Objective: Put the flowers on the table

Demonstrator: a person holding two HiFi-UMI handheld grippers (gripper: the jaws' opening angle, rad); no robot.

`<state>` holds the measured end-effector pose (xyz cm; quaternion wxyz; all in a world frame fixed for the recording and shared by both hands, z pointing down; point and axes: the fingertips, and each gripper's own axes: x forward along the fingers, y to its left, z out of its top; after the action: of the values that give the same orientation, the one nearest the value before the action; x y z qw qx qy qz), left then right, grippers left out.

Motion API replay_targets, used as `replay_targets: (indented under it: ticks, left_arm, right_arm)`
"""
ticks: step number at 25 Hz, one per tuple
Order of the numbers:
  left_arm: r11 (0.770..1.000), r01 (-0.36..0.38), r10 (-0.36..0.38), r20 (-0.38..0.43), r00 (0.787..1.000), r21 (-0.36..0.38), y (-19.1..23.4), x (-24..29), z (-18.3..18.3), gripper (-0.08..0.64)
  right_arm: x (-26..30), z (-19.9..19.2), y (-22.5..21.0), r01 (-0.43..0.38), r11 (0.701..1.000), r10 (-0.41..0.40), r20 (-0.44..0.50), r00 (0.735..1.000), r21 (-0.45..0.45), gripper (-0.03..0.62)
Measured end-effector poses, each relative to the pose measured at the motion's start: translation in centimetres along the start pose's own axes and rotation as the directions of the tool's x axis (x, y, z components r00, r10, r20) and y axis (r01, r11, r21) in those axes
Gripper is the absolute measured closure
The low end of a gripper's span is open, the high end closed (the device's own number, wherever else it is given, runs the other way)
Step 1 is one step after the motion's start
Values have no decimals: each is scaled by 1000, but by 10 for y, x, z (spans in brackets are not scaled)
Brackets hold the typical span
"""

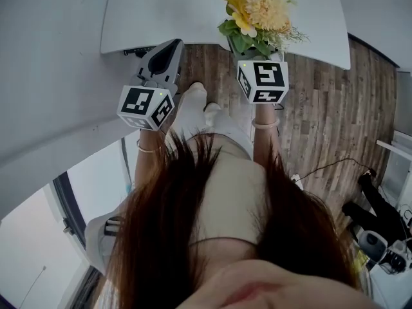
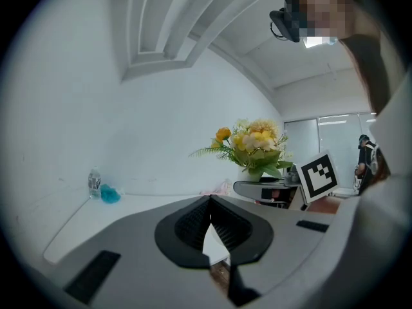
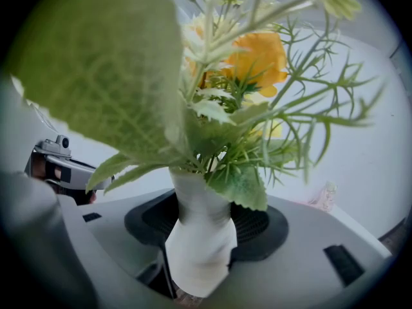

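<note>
A bunch of yellow and cream flowers (image 1: 256, 10) with green leaves stands in a white vase (image 3: 199, 237). My right gripper (image 3: 203, 227) is shut on the vase's narrow waist and holds it upright in the air, at the near edge of the white table (image 1: 161, 8). In the head view the blooms hide the right gripper's (image 1: 259, 55) jaws; its marker cube shows below them. My left gripper (image 1: 171, 45) hangs to the left, shut and holding nothing, its tips at the table's edge. From the left gripper (image 2: 209, 203) view, the flowers (image 2: 254, 143) are to the right, over the table (image 2: 141, 205).
A small water bottle (image 2: 94, 182) and a blue object (image 2: 110, 194) sit far back on the table by the wall. Something pink (image 3: 325, 195) lies on the table beyond the vase. Wooden floor (image 1: 328, 114) runs under me, with a cable and dark gear (image 1: 370, 205) at right.
</note>
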<state>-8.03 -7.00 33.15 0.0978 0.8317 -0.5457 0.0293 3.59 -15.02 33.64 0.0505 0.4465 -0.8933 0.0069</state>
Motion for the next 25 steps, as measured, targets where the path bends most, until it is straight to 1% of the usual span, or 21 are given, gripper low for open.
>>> replay_targets:
  ticks: [5, 13, 19, 25]
  left_arm:
    - [1000, -1, 1, 3, 1000, 0, 8, 5, 3, 557]
    - [1000, -4, 3, -12, 1000, -18, 46, 34, 7, 557]
    - [999, -26, 25, -24, 999, -29, 71, 40, 4, 557]
    - [999, -28, 27, -37, 999, -37, 91, 46, 0, 557]
  right_arm:
    - [11, -1, -1, -1, 1000, 1, -5, 1000, -8, 334]
    - [59, -8, -8, 1, 1000, -1, -31, 1000, -17, 334]
    - [81, -15, -7, 0, 1000, 0, -48, 999, -14, 334]
    - [105, -24, -7, 0, 1000, -1, -59, 998, -12, 334]
